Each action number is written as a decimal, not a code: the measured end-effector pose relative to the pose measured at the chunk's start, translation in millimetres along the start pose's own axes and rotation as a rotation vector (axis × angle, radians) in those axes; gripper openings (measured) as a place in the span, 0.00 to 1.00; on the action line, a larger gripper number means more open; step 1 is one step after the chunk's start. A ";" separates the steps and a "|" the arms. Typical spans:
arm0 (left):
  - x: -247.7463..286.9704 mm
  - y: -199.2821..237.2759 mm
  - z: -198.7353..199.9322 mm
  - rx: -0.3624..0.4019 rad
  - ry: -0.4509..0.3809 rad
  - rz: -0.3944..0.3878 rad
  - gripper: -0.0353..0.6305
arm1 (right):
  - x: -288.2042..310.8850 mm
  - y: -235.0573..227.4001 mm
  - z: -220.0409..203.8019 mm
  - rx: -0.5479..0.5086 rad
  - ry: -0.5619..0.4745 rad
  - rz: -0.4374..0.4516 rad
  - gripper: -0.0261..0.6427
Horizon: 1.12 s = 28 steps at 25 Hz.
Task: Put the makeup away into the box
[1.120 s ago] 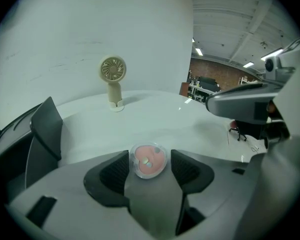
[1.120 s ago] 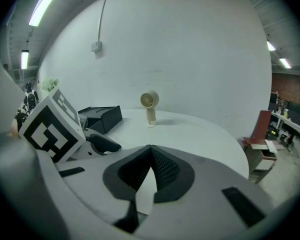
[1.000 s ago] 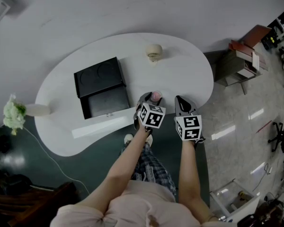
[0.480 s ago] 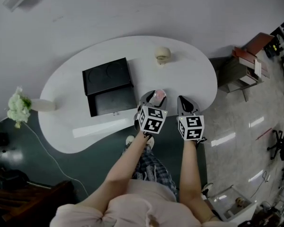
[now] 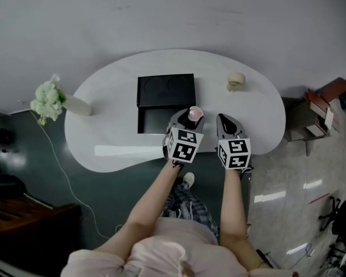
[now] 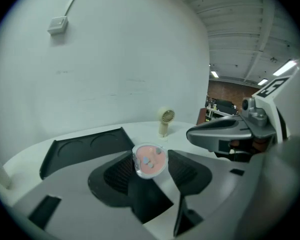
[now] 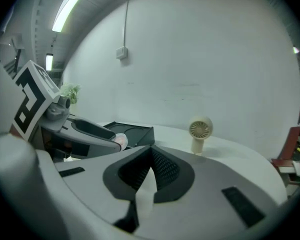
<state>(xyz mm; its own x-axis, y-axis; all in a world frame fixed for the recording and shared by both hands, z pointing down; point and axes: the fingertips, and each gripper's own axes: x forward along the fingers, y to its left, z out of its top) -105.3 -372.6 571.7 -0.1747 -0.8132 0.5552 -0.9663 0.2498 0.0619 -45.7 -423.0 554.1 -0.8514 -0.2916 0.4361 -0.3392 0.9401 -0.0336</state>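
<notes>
A round clear compact with pink makeup (image 6: 150,160) sits pinched between the pads of my left gripper (image 6: 150,165), which is shut on it. From the head view this left gripper (image 5: 187,118) hovers with the compact (image 5: 195,113) over the near right corner of the open black box (image 5: 155,120). The box's lid (image 5: 166,90), with two round hollows, stands behind it. My right gripper (image 5: 226,124) hangs beside the left one, to its right. Its jaws (image 7: 150,155) meet at the tips with nothing held.
A small cream desk fan (image 5: 236,81) stands at the back right of the white kidney-shaped table (image 5: 115,149). A vase of white flowers (image 5: 49,100) lies at the table's left end. A low stand with books (image 5: 323,105) is on the floor to the right.
Both grippers have risen and moved left toward the box. The left one, still gripping the compact, has gone from right of the box to over its near right corner.
</notes>
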 end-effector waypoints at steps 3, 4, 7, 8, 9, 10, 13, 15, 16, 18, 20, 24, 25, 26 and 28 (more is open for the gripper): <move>-14.8 37.2 -13.5 -0.039 0.024 0.057 0.41 | 23.8 33.9 15.8 -0.026 -0.011 0.069 0.06; -19.7 48.5 -18.7 -0.049 0.031 0.076 0.41 | 30.9 46.0 19.6 -0.037 -0.013 0.092 0.06; -32.0 77.9 -33.3 -0.080 0.048 0.123 0.41 | 50.1 79.1 24.9 -0.065 -0.007 0.155 0.06; -34.9 86.0 -37.9 -0.091 0.054 0.134 0.41 | 55.8 88.6 24.8 -0.071 -0.002 0.173 0.06; -37.2 93.5 -42.4 -0.101 0.062 0.144 0.41 | 61.3 97.4 24.2 -0.077 0.005 0.189 0.06; -38.9 100.5 -46.5 -0.109 0.070 0.152 0.41 | 66.7 105.6 23.2 -0.083 0.013 0.204 0.06; -40.9 117.3 -58.2 -0.126 0.098 0.172 0.41 | 80.8 125.3 19.8 -0.100 0.041 0.239 0.06; -40.0 124.3 -66.7 -0.139 0.125 0.177 0.41 | 87.8 134.1 17.1 -0.110 0.061 0.256 0.06; -39.1 126.9 -71.0 -0.146 0.140 0.177 0.41 | 90.9 137.5 15.7 -0.113 0.071 0.264 0.06; -36.8 130.7 -77.5 -0.157 0.167 0.174 0.41 | 96.1 142.1 12.4 -0.115 0.090 0.274 0.06; -34.1 132.9 -81.5 -0.158 0.190 0.168 0.41 | 100.2 143.7 9.9 -0.115 0.108 0.278 0.06; -27.4 133.0 -84.7 -0.149 0.224 0.154 0.41 | 105.1 140.2 7.2 -0.113 0.135 0.272 0.06; -25.8 132.2 -85.7 -0.149 0.230 0.149 0.41 | 105.5 139.1 6.7 -0.110 0.138 0.270 0.06; -24.5 131.4 -86.8 -0.148 0.236 0.143 0.41 | 105.7 138.3 6.2 -0.108 0.140 0.268 0.06; -22.7 130.3 -88.0 -0.145 0.246 0.137 0.41 | 105.4 136.9 5.6 -0.106 0.143 0.265 0.06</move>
<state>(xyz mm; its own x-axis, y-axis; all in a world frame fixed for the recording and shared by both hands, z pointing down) -210.6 -275.3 640.2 -0.2329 -0.6199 0.7493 -0.8970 0.4346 0.0807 -184.1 -326.0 590.4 -0.8369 -0.0133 0.5473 -0.0633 0.9953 -0.0726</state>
